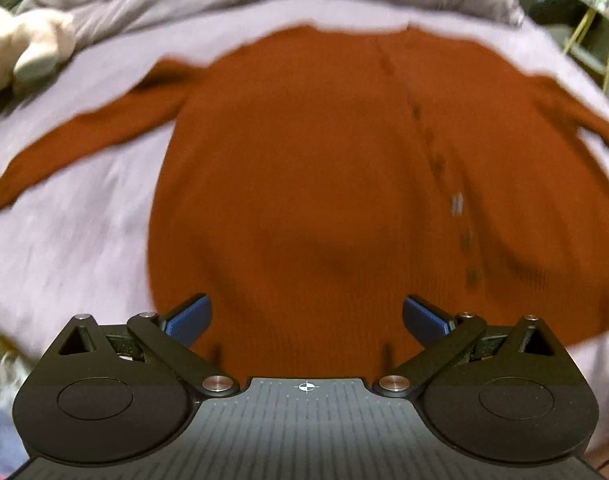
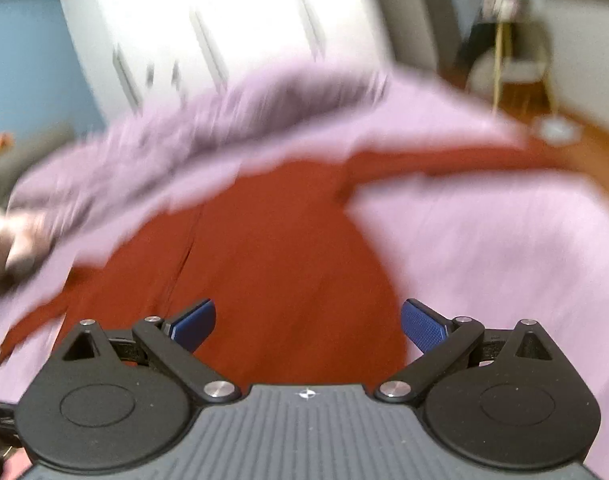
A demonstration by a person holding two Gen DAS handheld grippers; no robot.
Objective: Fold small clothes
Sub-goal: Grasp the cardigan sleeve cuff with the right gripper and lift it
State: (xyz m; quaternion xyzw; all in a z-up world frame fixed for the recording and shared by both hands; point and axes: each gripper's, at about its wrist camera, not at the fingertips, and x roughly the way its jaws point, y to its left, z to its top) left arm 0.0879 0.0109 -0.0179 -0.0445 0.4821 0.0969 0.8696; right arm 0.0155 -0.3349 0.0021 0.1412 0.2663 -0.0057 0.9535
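While both feeds blur, I see left gripper [image 1: 306,320] and right gripper [image 2: 307,322] fingers apart, empty, cardigan [image 1: 324,184] flat at 12 o'clock on sheet [image 1: 72,216].

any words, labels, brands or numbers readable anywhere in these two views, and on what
None can be read.
Left tool: only a small crosshair mark on its base, no lettering.
Right tool: the same crosshair mark, no lettering.
Rust cardigan: a pale patch on the button strip, too blurred to tell if it is a label.
Lilac bedding: plain.

Rust-orange buttoned cardigan [image 1: 304,184], seemingly flat, sleeves spread, on lilac bedsheet [image 1: 72,248].
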